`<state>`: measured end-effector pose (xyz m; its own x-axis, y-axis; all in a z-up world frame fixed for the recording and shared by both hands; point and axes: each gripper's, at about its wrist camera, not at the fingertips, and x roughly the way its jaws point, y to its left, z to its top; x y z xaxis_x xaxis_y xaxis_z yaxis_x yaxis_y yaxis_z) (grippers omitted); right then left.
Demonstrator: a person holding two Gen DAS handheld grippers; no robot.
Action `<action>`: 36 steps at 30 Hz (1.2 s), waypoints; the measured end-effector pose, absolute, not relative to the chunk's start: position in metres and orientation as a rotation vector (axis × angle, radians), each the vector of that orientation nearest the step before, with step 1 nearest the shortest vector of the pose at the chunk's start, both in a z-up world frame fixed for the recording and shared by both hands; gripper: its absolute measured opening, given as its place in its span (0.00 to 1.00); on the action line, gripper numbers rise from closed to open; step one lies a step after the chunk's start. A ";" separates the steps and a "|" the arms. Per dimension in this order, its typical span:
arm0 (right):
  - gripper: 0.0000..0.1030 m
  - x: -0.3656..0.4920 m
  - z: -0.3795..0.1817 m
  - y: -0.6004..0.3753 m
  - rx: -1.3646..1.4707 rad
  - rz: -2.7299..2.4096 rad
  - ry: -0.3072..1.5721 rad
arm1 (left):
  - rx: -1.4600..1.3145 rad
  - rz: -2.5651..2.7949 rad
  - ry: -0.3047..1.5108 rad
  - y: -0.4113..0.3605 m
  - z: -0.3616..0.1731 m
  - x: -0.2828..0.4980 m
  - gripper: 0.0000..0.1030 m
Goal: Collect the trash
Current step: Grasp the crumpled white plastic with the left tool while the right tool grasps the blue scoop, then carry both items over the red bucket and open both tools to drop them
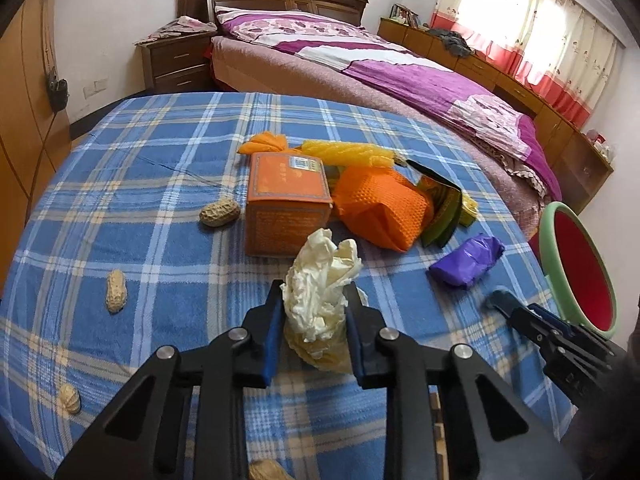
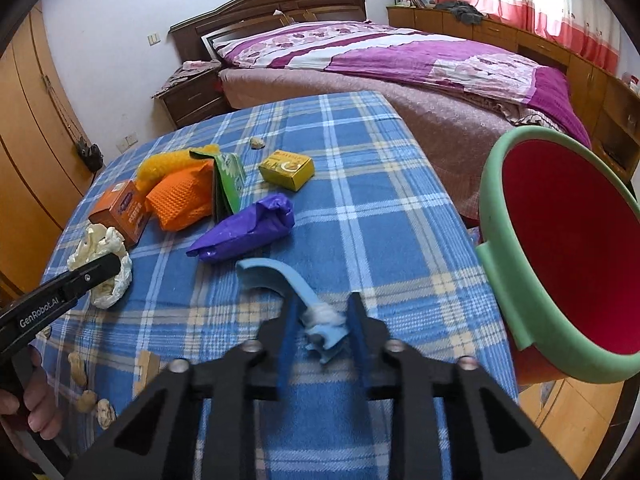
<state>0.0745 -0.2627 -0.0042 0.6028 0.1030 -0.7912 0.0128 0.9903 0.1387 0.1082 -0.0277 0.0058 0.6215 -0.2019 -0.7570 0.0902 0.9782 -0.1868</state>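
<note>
Near the table's front edge, crumpled tissue point(image 1: 320, 300) is clamped by the left gripper point(image 1: 314, 308), a blue plastic piece point(image 2: 296, 300) by the right gripper point(image 2: 322, 316).

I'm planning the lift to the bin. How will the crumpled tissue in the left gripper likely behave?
The tissue looks soft and loosely wadded, so it will probably squash between the left gripper's pads rather than resist. It is likely very light. Loose folds stick up above the fingers, so it may flop or shed a piece.

Crumpled cream wrapper point(image 1: 320, 292) upright on plaid cloth, curved blue plastic piece point(image 2: 280, 280) lying flat nearby
</note>
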 end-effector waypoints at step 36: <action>0.20 -0.012 0.069 -0.360 0.365 -0.131 0.699 | -0.048 -0.526 0.799 -0.143 0.082 0.071 0.26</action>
<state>-0.0119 -0.3604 0.0686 0.7603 0.0038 -0.6495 0.2381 0.9288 0.2841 0.0710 -0.1431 0.0817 0.5761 -0.4671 -0.6708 0.4316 0.8707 -0.2356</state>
